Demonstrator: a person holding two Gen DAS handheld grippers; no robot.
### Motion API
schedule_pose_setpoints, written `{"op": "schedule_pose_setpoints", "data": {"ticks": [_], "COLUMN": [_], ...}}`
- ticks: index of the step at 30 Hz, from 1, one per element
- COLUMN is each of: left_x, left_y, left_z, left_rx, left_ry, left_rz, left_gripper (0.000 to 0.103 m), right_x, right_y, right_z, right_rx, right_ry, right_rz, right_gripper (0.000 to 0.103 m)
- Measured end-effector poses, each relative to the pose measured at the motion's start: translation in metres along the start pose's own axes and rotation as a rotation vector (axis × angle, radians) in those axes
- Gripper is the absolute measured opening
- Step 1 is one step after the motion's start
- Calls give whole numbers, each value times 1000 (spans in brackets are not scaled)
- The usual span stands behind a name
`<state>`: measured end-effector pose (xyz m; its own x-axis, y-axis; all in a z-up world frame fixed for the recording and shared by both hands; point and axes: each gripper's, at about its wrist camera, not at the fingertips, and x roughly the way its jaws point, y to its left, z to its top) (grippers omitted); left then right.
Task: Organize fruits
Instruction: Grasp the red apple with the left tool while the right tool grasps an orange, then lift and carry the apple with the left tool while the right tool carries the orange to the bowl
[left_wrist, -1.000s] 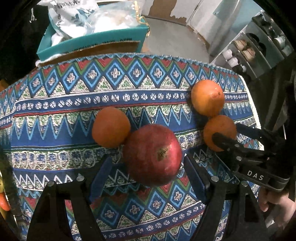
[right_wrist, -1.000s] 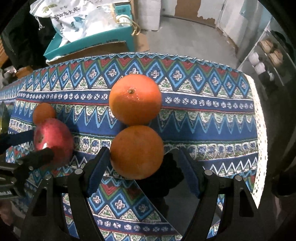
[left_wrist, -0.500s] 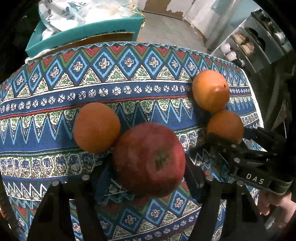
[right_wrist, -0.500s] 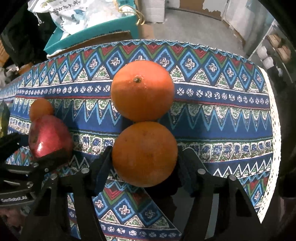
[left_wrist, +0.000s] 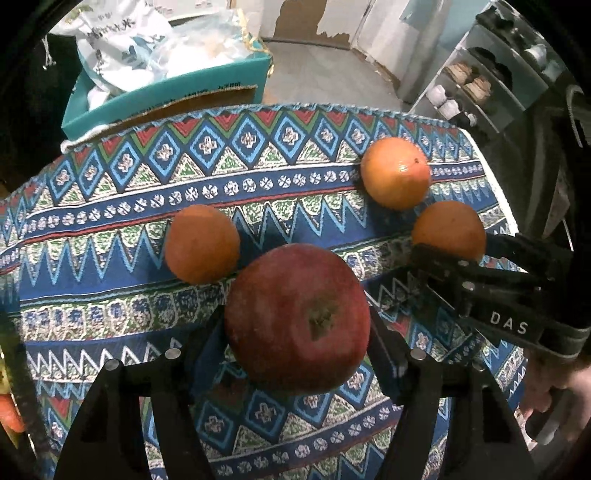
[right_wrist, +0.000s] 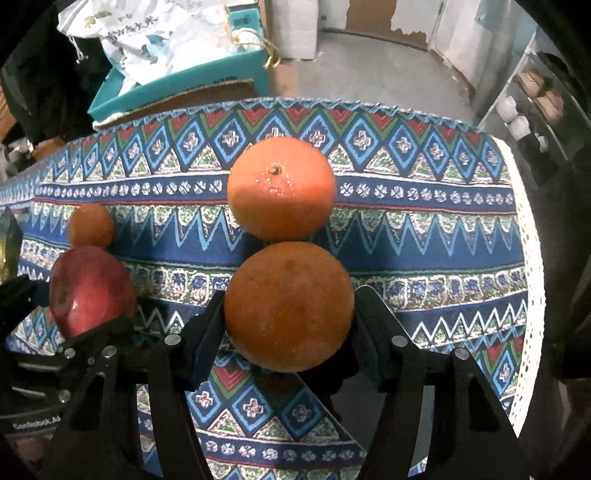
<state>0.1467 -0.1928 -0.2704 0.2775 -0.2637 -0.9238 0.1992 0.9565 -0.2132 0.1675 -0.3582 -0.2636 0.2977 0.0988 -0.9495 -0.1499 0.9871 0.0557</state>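
While both fruits sit on the patterned counter (left_wrist: 258, 155), the left gripper (left_wrist: 297, 328) pinches the red apple (left_wrist: 297, 317) at near left and the right gripper (right_wrist: 288, 314) pinches an orange (right_wrist: 288, 306), touching a second orange (right_wrist: 280, 188) just beyond.

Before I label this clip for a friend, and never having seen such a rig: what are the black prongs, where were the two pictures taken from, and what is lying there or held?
The prongs are hand-held two-finger grippers, one in each of a person's hands, each with a camera looking along its fingers. In the left camera's picture, the left gripper is closed on a red apple. In the right camera's picture, the right gripper is closed on an orange. Two more oranges, one far and one small, lie on the patterned tablecloth. Behind is a teal box.
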Motion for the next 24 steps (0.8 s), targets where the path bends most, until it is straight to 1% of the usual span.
{"op": "schedule_pose_setpoints", "data": {"ticks": [9,12,19,24], "left_x": [-40,-54,-87,-113], "left_y": [-4,-3,-3,-1], "left_z": [-7,-9,-11,-11], "left_rx": [31,34,29,39], "left_ry": [-80,-106,-181,-232], "left_rz": [11,13,21,32], "left_gripper": [72,72,72,72], "right_x": [-38,-58,-96,-117], "right_y": [0,1,15,23], "right_z": [-7,-9,-6,-10], "right_rx": [14,14,3,5], "right_ry": [-75,-114,-198,-244], "right_rz": [-10,-13,-23,-7], "right_gripper": [63,63,63,63]}}
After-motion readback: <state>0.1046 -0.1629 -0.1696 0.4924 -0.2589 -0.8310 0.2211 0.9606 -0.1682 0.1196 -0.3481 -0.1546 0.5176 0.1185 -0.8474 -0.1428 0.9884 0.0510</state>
